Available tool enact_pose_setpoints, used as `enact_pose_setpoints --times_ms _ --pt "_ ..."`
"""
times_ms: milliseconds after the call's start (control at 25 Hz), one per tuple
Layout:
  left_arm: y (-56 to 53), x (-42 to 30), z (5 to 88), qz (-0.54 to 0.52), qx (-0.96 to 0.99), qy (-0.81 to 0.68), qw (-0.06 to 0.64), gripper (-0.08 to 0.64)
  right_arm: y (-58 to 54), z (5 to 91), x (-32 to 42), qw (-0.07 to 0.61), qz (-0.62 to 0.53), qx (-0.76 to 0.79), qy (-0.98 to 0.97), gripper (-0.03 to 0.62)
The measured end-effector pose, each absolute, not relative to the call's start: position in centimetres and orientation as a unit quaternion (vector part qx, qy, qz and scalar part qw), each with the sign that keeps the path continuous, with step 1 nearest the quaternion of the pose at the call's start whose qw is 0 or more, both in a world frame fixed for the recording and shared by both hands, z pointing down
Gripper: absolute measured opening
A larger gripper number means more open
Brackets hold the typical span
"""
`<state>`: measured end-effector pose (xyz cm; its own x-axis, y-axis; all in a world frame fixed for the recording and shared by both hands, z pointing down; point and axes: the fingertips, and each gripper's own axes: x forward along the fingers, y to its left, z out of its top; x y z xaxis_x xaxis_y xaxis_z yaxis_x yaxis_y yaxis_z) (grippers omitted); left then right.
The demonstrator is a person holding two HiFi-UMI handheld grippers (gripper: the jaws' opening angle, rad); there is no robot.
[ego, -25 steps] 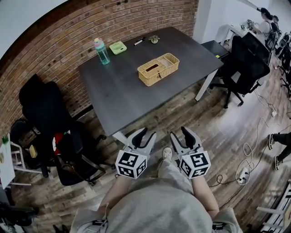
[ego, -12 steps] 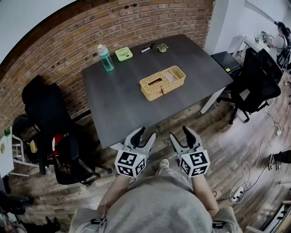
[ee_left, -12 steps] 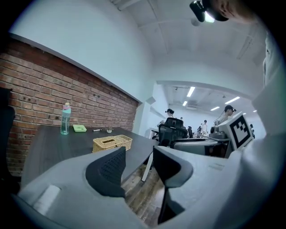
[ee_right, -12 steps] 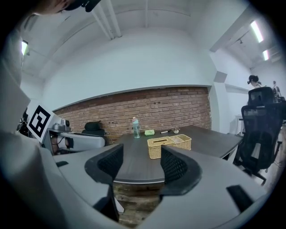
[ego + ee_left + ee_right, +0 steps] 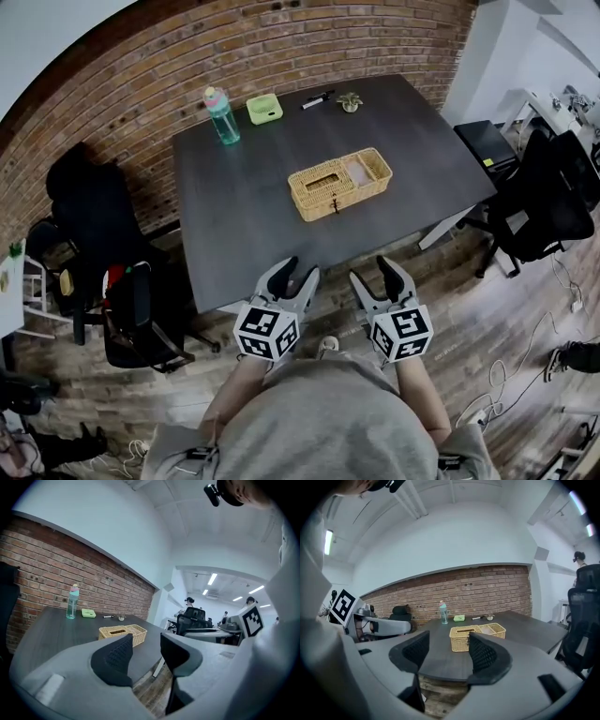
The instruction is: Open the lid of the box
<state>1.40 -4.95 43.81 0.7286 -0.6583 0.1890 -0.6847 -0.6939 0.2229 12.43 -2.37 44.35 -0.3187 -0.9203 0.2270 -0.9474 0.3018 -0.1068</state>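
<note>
- Behind everything runs a brick wall [image 5: 141,66]. A dark table [image 5: 234,216] stands in front of it, with wood floor [image 5: 487,319] under me and office chairs [image 5: 548,202] off to the sides.
- The woven box [image 5: 339,183] sits near the middle of the table.
- A bottle [image 5: 221,115], a green dish [image 5: 264,109], a pen [image 5: 317,98] and a small plant [image 5: 350,100] line the far edge, well apart from the box.
- I hold my left tongs [image 5: 300,272] and right tongs [image 5: 373,272] side by side, close to my body, just short of the table's near edge.
- Both stand as wide open as they go, and neither has anything between its jaws.
- The box lies straight ahead of me, about midway between the lines of the two tongs and well apart from both. I judge neither clearly nearer.
- Its long axis runs across me from left to right, with the right end swung a little farther away.
- The lid [image 5: 321,178], with a slot in it, covers the left part. The right part looks like an open compartment [image 5: 364,169].
- A small dark catch [image 5: 333,202] seems to hang on the near long side, though I cannot tell what it is.
- The lid is down, so I judge the job not yet begun. Both tongs need a forward reach over the near edge, and the lid end is on my left tongs' side.
</note>
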Motion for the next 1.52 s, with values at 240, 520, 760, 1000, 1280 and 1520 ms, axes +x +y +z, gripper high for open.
enact_pose_setpoints --times_ms 240,520,760,1000,1280,1520 --pt "-7.1 2.5 44.2 0.043 0.909 -0.390 0.143 0.181 -4.8 45.1 14.1 0.066 0.114 0.566 -0.814 0.250" --pt "-8.3 2.0 45.3 0.057 0.893 -0.419 0.155 0.181 -7.3 46.3 14.2 0.078 0.123 0.554 -0.820 0.250" --pt "-9.6 0.6 46.2 0.058 0.883 -0.435 0.165 0.181 -9.4 47.4 13.1 0.090 0.121 0.544 -0.825 0.250" --pt "-12.2 0.2 47.1 0.059 0.879 -0.439 0.175 0.181 -12.5 48.2 12.9 0.114 0.108 0.542 -0.826 0.250" --pt "-16.8 -0.1 47.3 0.059 0.877 -0.448 0.164 0.181 -17.1 49.7 13.2 0.139 0.091 0.538 -0.827 0.250" --pt "-19.8 -0.6 47.6 0.060 0.871 -0.458 0.169 0.181 -20.5 51.2 13.5 0.160 0.089 0.534 -0.825 0.250"
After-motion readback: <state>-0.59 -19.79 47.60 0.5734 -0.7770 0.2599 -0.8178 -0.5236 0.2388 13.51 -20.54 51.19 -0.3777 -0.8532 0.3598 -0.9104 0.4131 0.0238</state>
